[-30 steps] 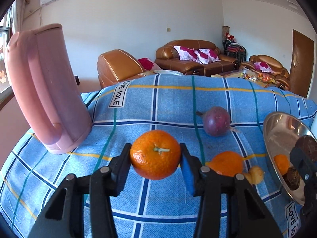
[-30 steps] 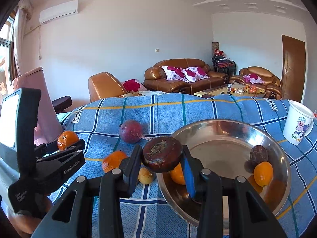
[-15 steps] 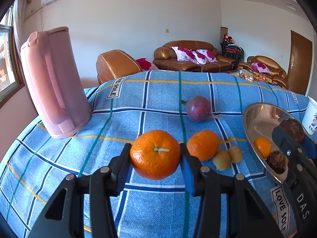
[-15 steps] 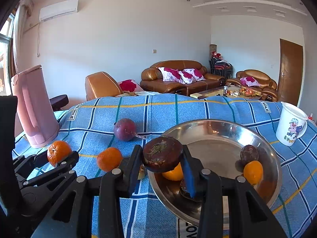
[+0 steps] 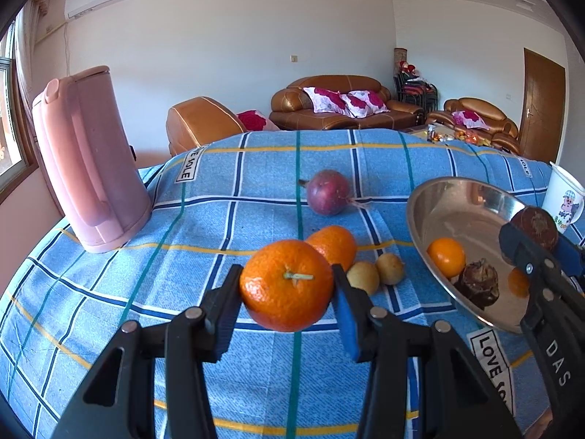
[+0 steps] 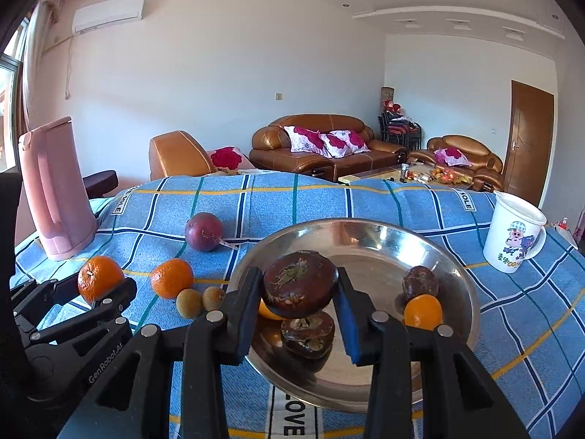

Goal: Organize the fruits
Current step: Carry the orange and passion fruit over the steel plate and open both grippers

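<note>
Both grippers level-low, fruit-laden

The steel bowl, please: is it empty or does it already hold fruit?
Holds fruit: the steel bowl contains oranges and dark fruits.

The metal bowl [image 6: 453, 285] sits on the desk [image 6: 329, 201], right of centre in the right wrist view. In it lie 2 tangerines, one [image 6: 423, 311] at 4 o'clock and one at the left, with a dark fruit [image 6: 420, 281] just behind the first and another [image 6: 309, 333] at 6 o'clock. The mug [image 6: 512, 234] stands at 2 o'clock from the bowl, apart from it. At 9 o'clock from the bowl lie 2 longans [image 6: 201, 300] side by side, a loose tangerine [image 6: 172, 278] just left of them, and the passion fruit [image 6: 203, 231] behind these. The kettle [image 6: 55, 190] stands far left, at 10 o'clock.
</note>
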A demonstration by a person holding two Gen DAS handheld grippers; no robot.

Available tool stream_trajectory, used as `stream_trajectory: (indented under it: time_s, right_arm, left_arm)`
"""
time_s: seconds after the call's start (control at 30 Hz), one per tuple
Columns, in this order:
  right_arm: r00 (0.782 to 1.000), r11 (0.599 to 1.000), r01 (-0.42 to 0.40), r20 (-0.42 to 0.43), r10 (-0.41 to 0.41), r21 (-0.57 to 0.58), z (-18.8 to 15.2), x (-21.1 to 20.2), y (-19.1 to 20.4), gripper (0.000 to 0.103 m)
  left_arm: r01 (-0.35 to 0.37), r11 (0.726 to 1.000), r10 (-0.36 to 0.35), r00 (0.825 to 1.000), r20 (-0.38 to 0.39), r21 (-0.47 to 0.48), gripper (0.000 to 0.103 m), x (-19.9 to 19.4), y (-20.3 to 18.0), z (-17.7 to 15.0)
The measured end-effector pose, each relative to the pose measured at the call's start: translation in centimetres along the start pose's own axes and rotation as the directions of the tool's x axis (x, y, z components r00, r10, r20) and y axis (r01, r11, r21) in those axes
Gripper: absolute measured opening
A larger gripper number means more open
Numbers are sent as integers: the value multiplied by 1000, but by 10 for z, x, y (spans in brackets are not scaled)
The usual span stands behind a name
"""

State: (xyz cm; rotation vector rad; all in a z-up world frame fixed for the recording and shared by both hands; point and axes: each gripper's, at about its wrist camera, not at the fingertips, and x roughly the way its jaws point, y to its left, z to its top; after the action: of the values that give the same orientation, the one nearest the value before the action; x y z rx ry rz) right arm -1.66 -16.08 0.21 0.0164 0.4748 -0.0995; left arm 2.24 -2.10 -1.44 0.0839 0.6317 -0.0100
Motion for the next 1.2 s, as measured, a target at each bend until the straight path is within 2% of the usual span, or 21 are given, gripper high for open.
stream_trajectory:
  time_s: [0.77,1.2]
  right_arm:
    - [998,997,69,2,-69,23,-2,-5,-66,41]
    - [995,994,101,-4,-101,34,0,0,-90,41]
  left_arm:
    - [59,997,-59,998,-8,50,48,-10,-60,-1]
    - [92,993,-92,996,-9,69,48,-10,-94,5]
